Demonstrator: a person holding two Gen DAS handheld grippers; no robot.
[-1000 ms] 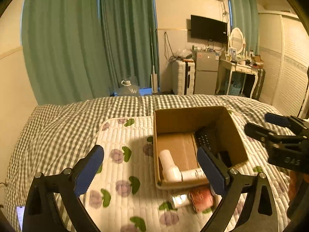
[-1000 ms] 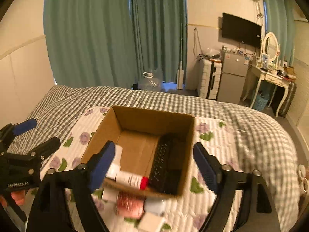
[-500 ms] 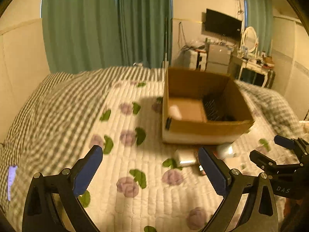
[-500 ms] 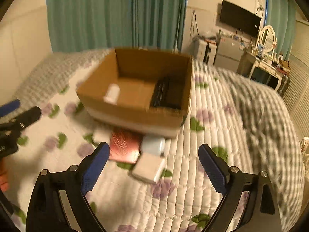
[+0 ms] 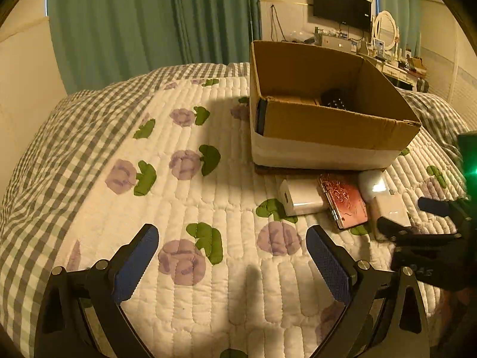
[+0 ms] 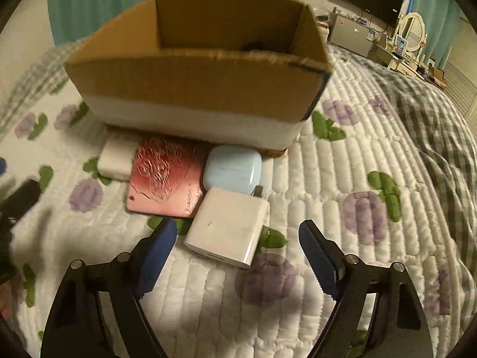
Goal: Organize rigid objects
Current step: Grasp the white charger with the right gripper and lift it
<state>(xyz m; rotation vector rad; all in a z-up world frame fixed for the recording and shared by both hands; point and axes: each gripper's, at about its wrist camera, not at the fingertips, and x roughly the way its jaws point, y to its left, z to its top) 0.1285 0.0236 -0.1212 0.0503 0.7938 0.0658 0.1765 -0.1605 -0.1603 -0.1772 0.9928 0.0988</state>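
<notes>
A brown cardboard box [image 6: 202, 83] stands on the flowered quilt, with a dark object [image 5: 335, 101] inside. In front of it lie a white adapter [image 6: 114, 158], a flat pink patterned case [image 6: 165, 179], a pale blue earbud case [image 6: 232, 168] and a white charger block [image 6: 228, 226]. My right gripper [image 6: 237, 232] hovers low over the charger block. Its jaws are closing with the block's near end between the fingertips, and the pads are clear of it. My left gripper [image 5: 231, 232] is open over bare quilt, left of the objects, with nothing between its fingers.
The quilt [image 5: 184, 197] lies over a grey checked bedspread [image 5: 38, 137]. Green curtains [image 5: 125, 29] hang behind the bed. A television, a fridge and a dressing table stand at the far right. The right gripper [image 5: 414, 216] shows at the edge of the left wrist view.
Both grippers have come down close to the bed, so the box is now seen from the side. The right gripper has tipped further down and its jaws have narrowed around the white charger block.
</notes>
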